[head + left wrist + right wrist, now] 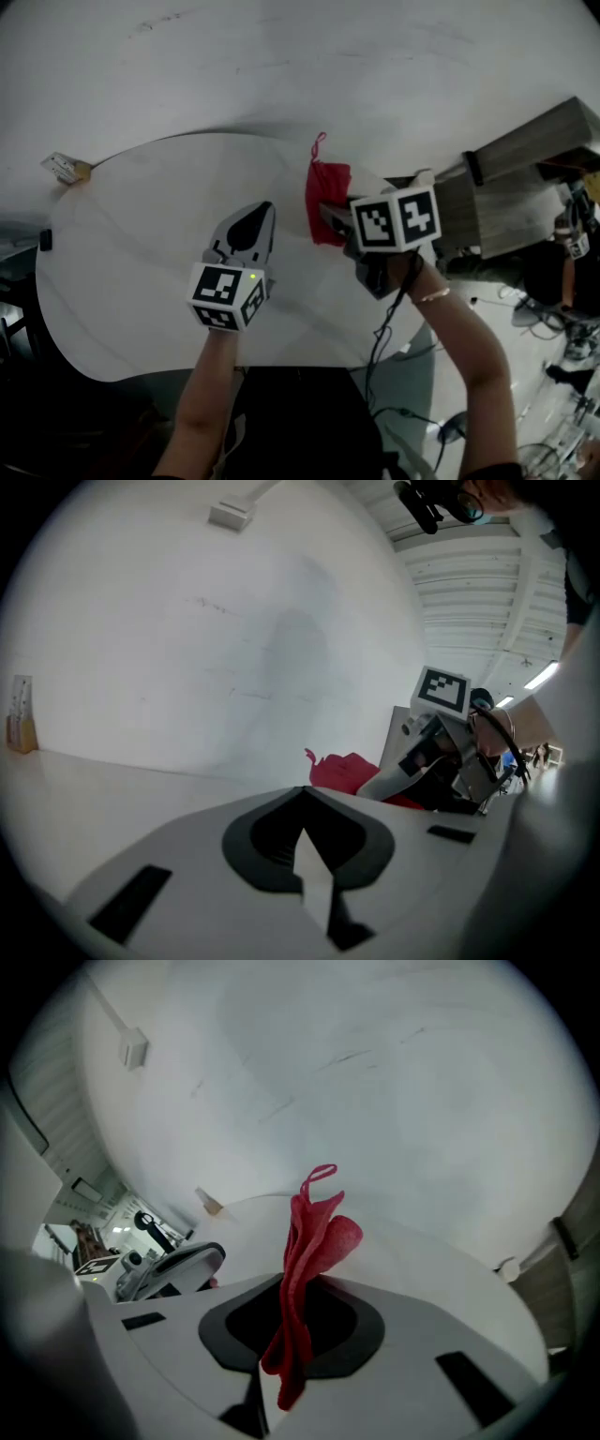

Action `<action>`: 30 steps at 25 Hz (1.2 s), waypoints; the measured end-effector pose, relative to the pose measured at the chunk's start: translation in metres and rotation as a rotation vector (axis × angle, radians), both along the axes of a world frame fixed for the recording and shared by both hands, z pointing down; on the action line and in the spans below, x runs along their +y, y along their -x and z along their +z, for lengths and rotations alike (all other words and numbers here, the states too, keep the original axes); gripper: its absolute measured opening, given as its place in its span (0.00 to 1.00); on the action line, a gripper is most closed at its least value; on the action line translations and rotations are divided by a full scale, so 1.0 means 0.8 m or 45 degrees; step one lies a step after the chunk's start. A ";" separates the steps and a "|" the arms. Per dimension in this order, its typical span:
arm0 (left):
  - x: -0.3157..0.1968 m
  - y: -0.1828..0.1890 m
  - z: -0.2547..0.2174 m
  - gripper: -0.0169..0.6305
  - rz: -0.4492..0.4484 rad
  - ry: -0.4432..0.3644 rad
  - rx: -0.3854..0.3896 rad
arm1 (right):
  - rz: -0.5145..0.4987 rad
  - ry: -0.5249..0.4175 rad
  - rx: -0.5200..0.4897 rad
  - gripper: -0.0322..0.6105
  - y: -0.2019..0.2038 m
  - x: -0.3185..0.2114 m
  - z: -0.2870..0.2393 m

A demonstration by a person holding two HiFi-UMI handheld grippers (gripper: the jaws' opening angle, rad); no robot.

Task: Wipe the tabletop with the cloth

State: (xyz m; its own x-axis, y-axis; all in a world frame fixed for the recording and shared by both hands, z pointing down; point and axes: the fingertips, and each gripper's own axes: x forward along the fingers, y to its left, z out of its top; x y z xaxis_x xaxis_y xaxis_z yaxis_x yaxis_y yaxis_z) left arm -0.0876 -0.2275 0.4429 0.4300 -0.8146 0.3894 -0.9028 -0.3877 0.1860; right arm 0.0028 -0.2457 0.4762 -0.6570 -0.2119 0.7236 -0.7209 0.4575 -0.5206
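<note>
Pinching the red cloth (324,190) in the tightly closed right hand-held gripper (328,214) just right of frame centre, near the white table's (131,244) far edge, holding the left hand-held gripper (262,214) closed and empty alongside, seemingly only beginning, leaving nearly the whole tabletop to wipe.

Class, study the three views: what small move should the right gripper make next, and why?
Probably lower the right gripper so the red cloth presses flat on the white tabletop. Its jaws are shut on the cloth, which stands bunched rather than spread; the left gripper is shut and empty.
</note>
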 end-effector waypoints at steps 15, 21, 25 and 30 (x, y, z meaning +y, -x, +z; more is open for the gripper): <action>0.018 0.035 0.018 0.03 -0.038 0.041 -0.021 | 0.019 0.105 0.139 0.13 0.019 0.022 0.069; 0.019 -0.014 0.022 0.03 0.065 0.053 0.002 | 0.121 0.109 0.227 0.13 -0.079 0.025 0.072; 0.023 -0.045 0.026 0.03 0.125 0.064 0.017 | 0.190 0.127 0.262 0.13 -0.135 0.033 0.074; 0.025 -0.073 0.023 0.03 0.179 0.060 0.028 | 0.251 0.114 0.333 0.13 -0.193 0.041 0.074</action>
